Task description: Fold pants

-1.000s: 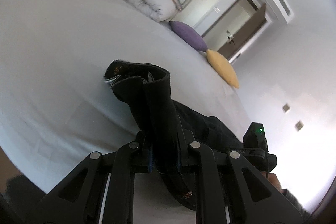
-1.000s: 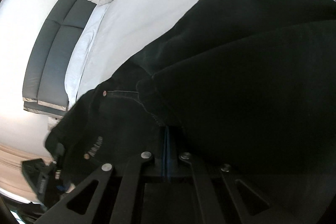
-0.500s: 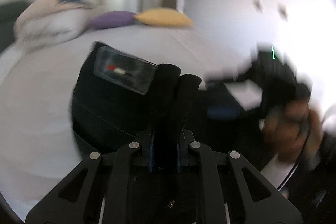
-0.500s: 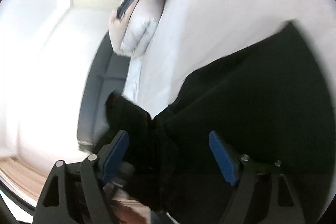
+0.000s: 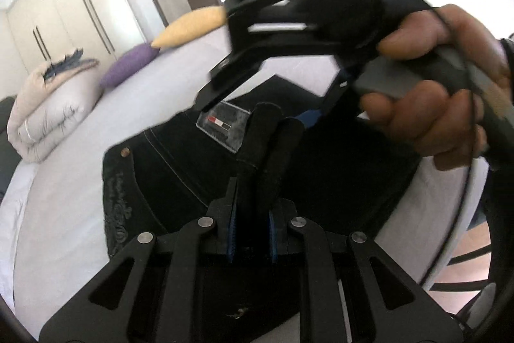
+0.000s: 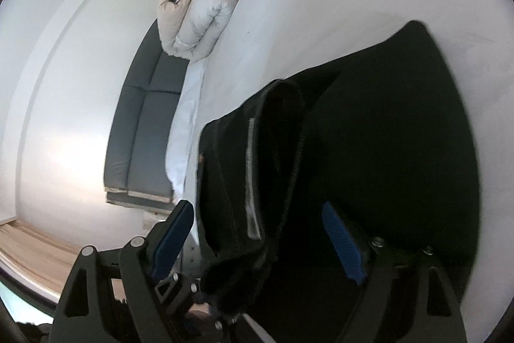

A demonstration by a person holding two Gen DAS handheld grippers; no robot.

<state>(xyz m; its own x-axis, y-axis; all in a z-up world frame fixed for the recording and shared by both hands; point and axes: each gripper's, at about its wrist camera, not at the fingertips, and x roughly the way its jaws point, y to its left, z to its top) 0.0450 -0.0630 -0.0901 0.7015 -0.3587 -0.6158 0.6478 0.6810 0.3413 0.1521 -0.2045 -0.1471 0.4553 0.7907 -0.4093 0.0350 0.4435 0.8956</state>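
1. Since a second ago the right tongs (image 6: 257,230) have let go of the black pants (image 5: 180,169) and now stand wide apart, where they were pinched on the cloth; the left view has swung from the bare bed towards the door and wardrobe.
2. Left tongs (image 5: 250,233) are clamped on a bunched fold of the pants, near the waistband, with cloth standing up between the blue pads. Keep that grip firm, since it looks to be the only hold on the garment just now.
3. Most of the pants lie spread on the white bed (image 6: 337,5), waist end with its clear tag (image 5: 223,127) raised towards the left tongs, the wider dark body lying flat beyond.
4. The right hand (image 5: 443,92) holds its tool just above and in front of the left one. Judging by this, the step in hand is a regrasp: the right tongs should take a fresh edge of the waistband beside the left grip.
5. Bring the open pads down either side of a single clean edge, not the whole bunch, so the layers stay aligned.
6. Close fully before lifting; then draw both hands apart to tension the waist before laying the fold.
7. Steer clear of the rolled duvet (image 5: 48,108) and the pillows (image 5: 128,69) at the far side.
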